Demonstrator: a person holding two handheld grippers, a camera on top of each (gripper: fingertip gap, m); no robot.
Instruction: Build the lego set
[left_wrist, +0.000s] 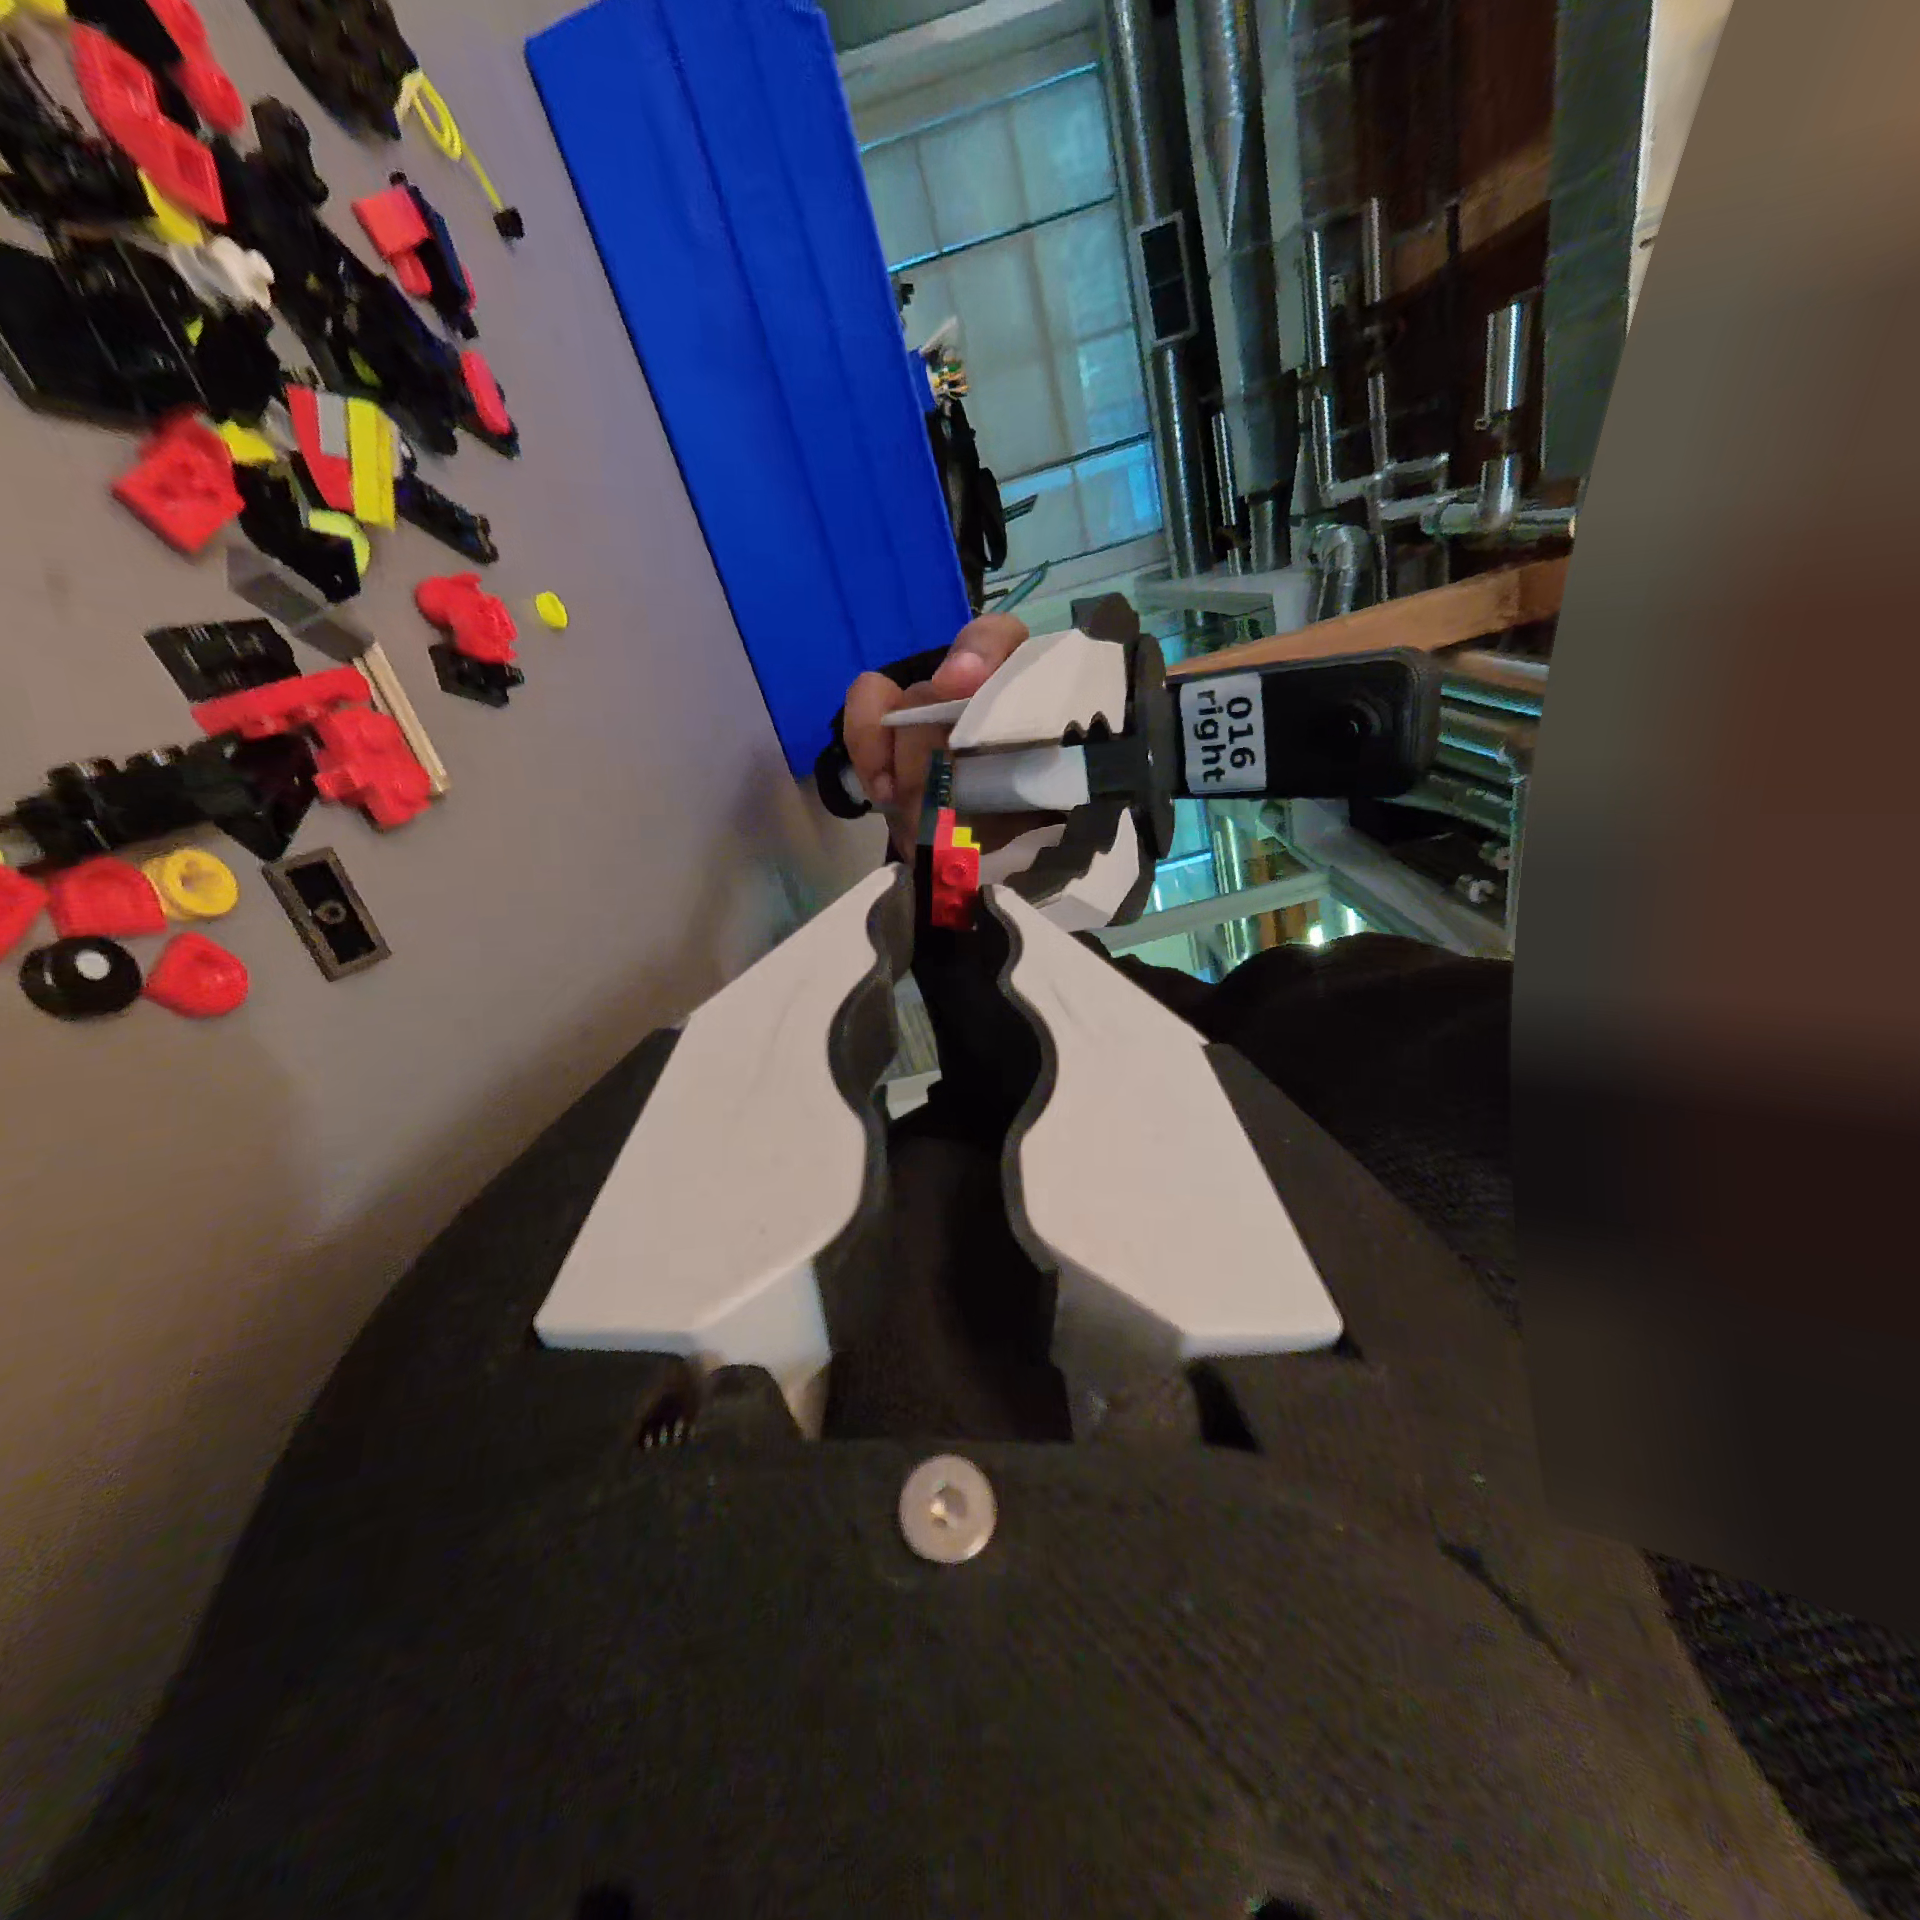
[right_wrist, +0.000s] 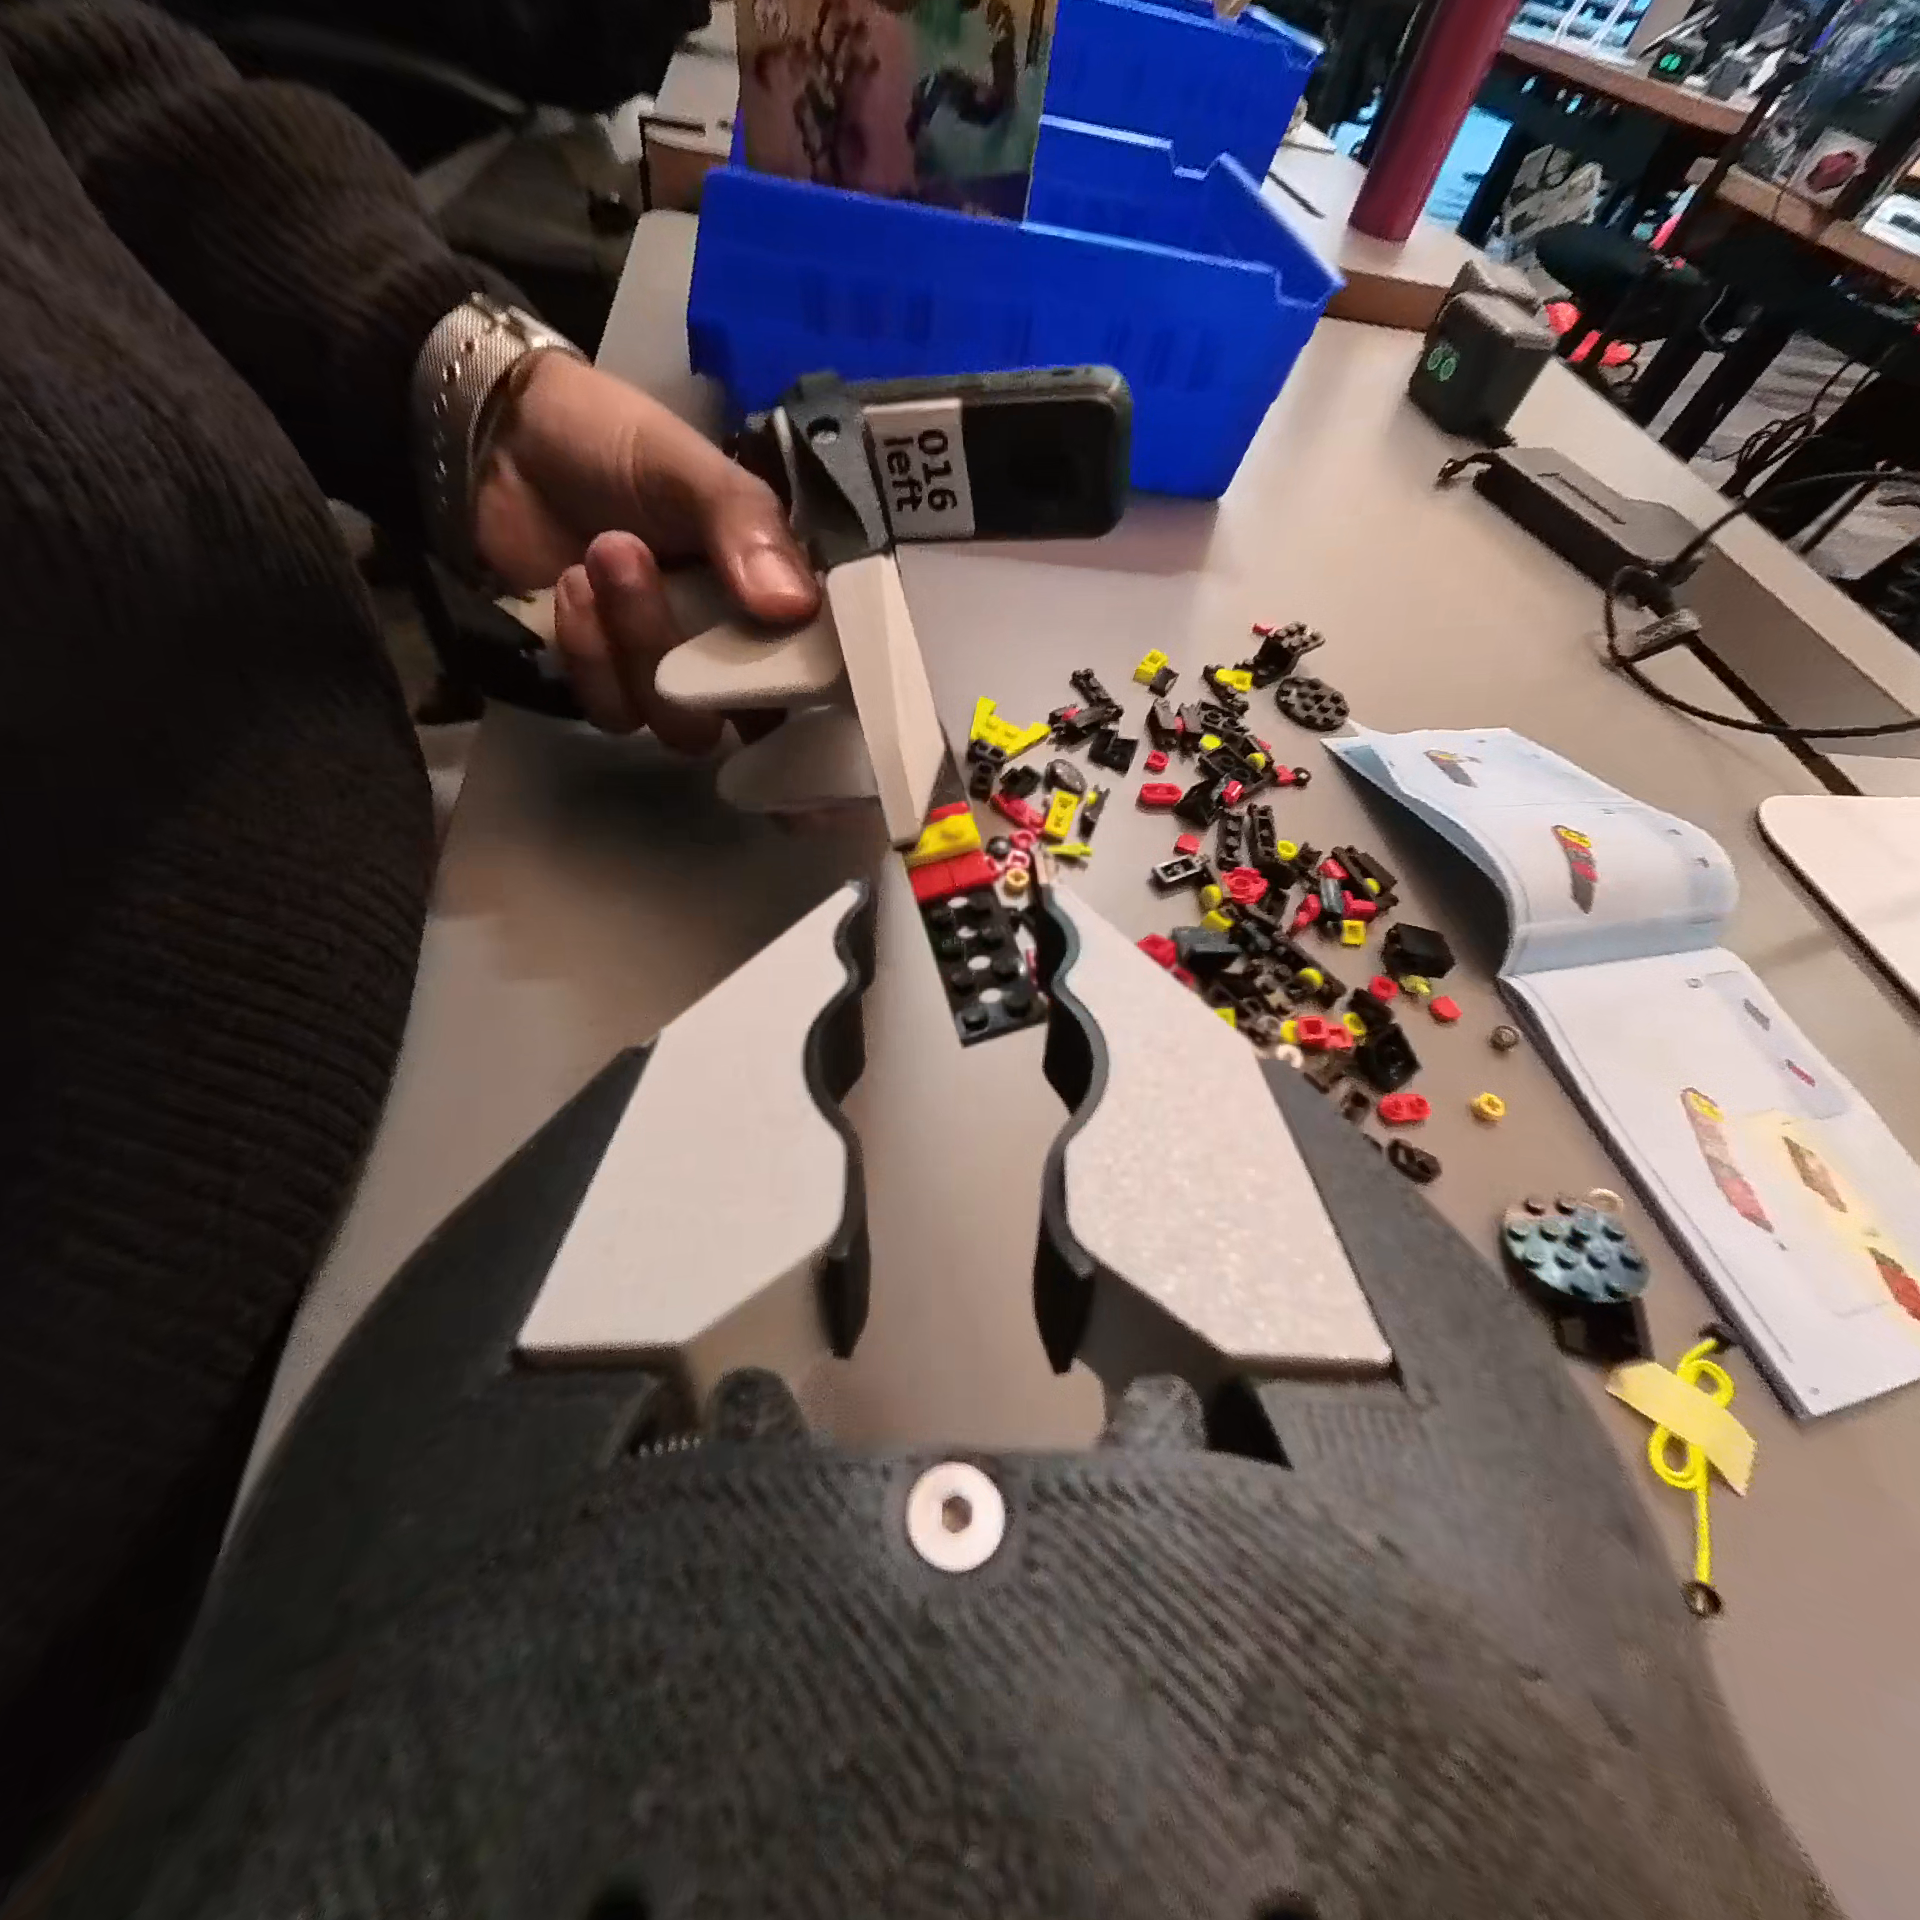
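A small lego assembly (right_wrist: 982, 966) is a black studded plate with red and yellow pieces at its far end. My left gripper (left_wrist: 948, 894) is shut on that red and yellow end (left_wrist: 954, 878) and holds it above the grey table (right_wrist: 644, 914). In the right wrist view a left finger (right_wrist: 894, 686) reaches down to the same end. My right gripper (right_wrist: 956, 899) stands partly open around the black plate, whose edge lies against the right-hand finger. The right gripper also shows in the left wrist view (left_wrist: 977, 810), held by a hand.
A pile of loose black, red and yellow pieces (right_wrist: 1247, 904) lies right of the grippers. An open instruction booklet (right_wrist: 1662, 987) lies further right, with a round dark plate (right_wrist: 1574, 1257) and yellow string (right_wrist: 1688, 1444) nearby. Blue bins (right_wrist: 997, 301) stand behind. A dark sleeve (right_wrist: 156, 727) fills the left. My left and right fingertips are right by each other. Both grippers' tips are roughly 20 cm from the round dark plate (right_wrist: 1574, 1257).
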